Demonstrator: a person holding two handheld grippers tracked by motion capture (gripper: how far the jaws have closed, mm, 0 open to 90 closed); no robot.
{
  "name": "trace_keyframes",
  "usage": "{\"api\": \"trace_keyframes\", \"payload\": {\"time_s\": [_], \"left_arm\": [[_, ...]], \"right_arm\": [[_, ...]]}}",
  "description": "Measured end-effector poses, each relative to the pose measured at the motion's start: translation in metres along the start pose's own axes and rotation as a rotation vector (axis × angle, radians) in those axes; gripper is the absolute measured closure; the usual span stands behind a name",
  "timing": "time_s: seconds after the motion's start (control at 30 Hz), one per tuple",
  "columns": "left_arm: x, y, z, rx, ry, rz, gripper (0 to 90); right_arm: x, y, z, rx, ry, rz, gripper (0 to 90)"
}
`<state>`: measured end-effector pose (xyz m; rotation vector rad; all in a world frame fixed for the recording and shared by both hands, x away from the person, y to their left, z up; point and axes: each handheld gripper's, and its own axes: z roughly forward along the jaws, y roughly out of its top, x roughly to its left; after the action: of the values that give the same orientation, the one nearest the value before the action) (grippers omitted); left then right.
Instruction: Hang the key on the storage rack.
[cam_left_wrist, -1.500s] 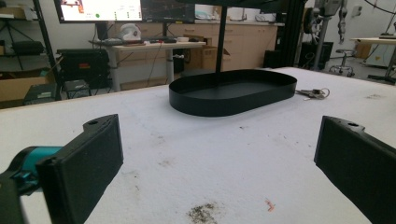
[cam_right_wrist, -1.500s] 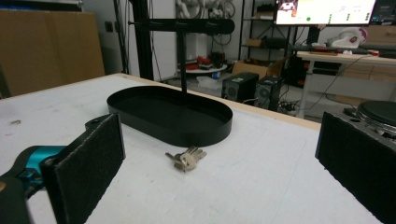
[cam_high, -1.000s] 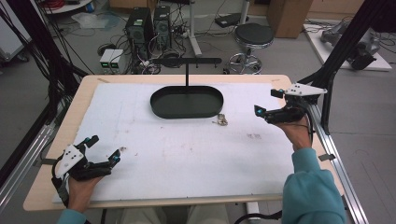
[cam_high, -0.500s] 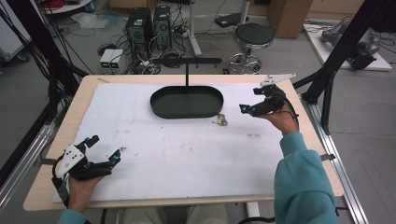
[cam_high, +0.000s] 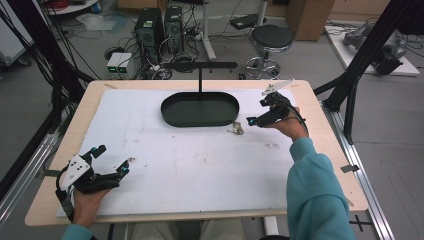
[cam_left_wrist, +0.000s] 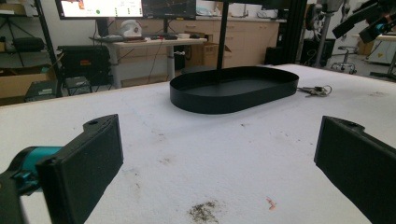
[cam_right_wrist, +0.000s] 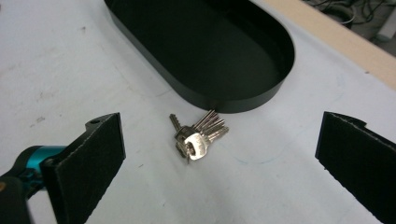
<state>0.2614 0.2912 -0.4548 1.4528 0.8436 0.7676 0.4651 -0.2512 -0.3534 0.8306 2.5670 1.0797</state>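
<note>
Jaws wide on both grippers; right gripper above one key bunch beside one tray.

Silver key bunch lies flat beside black tray.

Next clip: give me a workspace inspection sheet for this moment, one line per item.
Surface: white foam sheet on a wooden table, with small dark smudges.
Job's things: bunch of silver metal keys lying flat beside the black oval metal tray, just outside its wall; tray looks empty.
Clutter: nothing seen.
Grippers: right gripper open, aimed at the keys, not touching; left gripper open, at the near left edge.
Cables: a black cable runs along the right gripper.
Surroundings: round black stool, computer towers and loose wiring on the floor.
</note>
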Motion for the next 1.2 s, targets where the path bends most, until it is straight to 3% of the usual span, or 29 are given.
{"api": "trace_keyframes", "payload": {"time_s": [0.3, 0.63, 1.0, 1.13, 1.2], "left_arm": [[0.000, 0.000, 0.000, 0.000, 0.000, 0.000, 1.7], [0.000, 0.000, 0.000, -0.003, -0.001, 0.004, 1.7], [0.000, 0.000, 0.000, -0.003, -0.001, 0.000, 1.7], [0.000, 0.000, 0.000, -0.003, -0.002, -0.001, 1.7], [0.000, 0.000, 0.000, -0.003, -0.005, 0.000, 1.7]], "right_arm": [[0.004, -0.001, 0.023, 0.096, 0.025, -0.041, 0.6], [0.010, 0.000, 0.043, 0.142, 0.059, -0.079, 4.3], [0.008, -0.005, 0.056, 0.215, 0.095, -0.070, 5.2], [0.006, -0.008, 0.059, 0.241, 0.100, -0.071, 7.0], [0.006, -0.009, 0.060, 0.252, 0.110, -0.068, 16.7]]}}
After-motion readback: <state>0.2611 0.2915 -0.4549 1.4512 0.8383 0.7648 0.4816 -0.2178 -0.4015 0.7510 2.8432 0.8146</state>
